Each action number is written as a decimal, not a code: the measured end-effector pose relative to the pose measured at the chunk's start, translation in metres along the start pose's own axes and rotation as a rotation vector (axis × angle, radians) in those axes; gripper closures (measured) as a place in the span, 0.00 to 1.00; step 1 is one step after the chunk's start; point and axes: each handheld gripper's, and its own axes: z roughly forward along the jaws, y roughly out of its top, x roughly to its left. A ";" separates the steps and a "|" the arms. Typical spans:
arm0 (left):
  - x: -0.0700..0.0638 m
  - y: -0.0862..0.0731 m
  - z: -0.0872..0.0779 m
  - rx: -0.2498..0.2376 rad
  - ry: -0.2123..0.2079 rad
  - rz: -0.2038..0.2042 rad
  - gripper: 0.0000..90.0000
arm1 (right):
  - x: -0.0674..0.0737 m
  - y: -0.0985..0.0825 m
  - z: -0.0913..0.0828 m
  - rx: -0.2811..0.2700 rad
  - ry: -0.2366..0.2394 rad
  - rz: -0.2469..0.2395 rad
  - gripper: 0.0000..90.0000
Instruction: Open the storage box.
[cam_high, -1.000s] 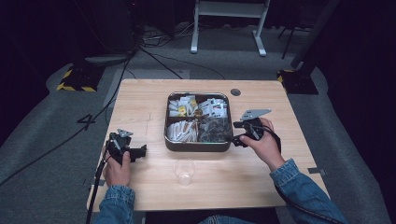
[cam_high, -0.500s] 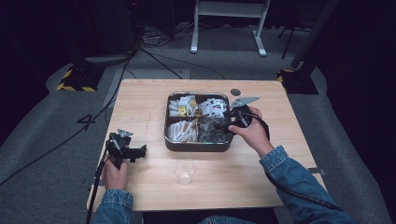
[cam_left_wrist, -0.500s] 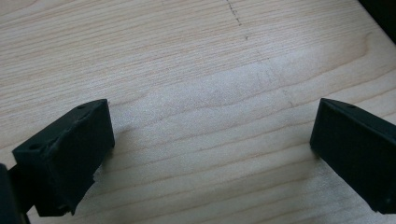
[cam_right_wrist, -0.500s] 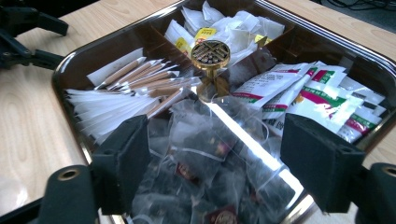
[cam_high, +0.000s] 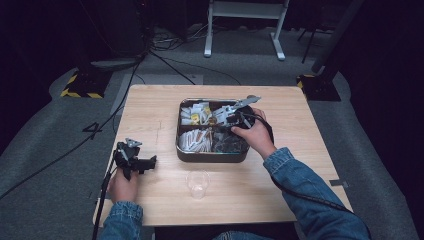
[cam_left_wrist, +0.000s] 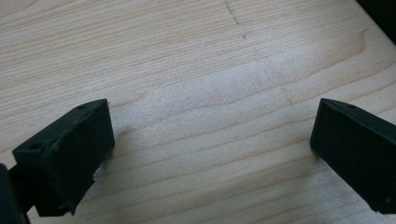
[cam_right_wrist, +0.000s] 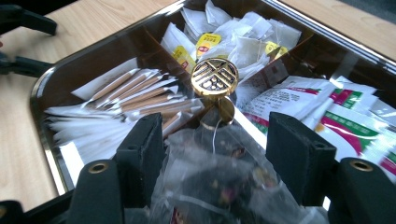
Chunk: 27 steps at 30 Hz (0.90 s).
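A clear plastic cup (cam_high: 198, 184) stood on the desk (cam_high: 310, 165) in front of the metal tray (cam_high: 210, 155), whose brass knob (cam_right_wrist: 214, 76) rose from the middle dividers between white tea bags (cam_right_wrist: 243, 35), paper-wrapped sticks (cam_right_wrist: 135, 95) and printed sachets (cam_right_wrist: 322, 105). The clear bags of dried tea (cam_right_wrist: 219, 177), crinkled and dark inside, lay in the tray's near compartment. The right gripper (cam_right_wrist: 219, 154) reached into the tray over them, its jaws half apart and just been closing, the bags between them, the pads not yet pressing. The left gripper (cam_high: 150, 162) rested at the desk's left edge, jaws wide over bare wood.
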 end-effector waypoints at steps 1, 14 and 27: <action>0.000 0.000 0.000 0.000 0.000 0.000 0.00 | 0.000 0.001 0.004 0.003 -0.004 -0.001 0.44; 0.000 0.000 0.000 0.000 0.003 -0.003 0.00 | 0.003 0.012 0.032 0.024 -0.018 -0.002 0.53; -0.001 0.000 0.000 0.000 0.005 -0.002 0.00 | 0.006 0.013 0.044 0.014 -0.066 -0.035 0.64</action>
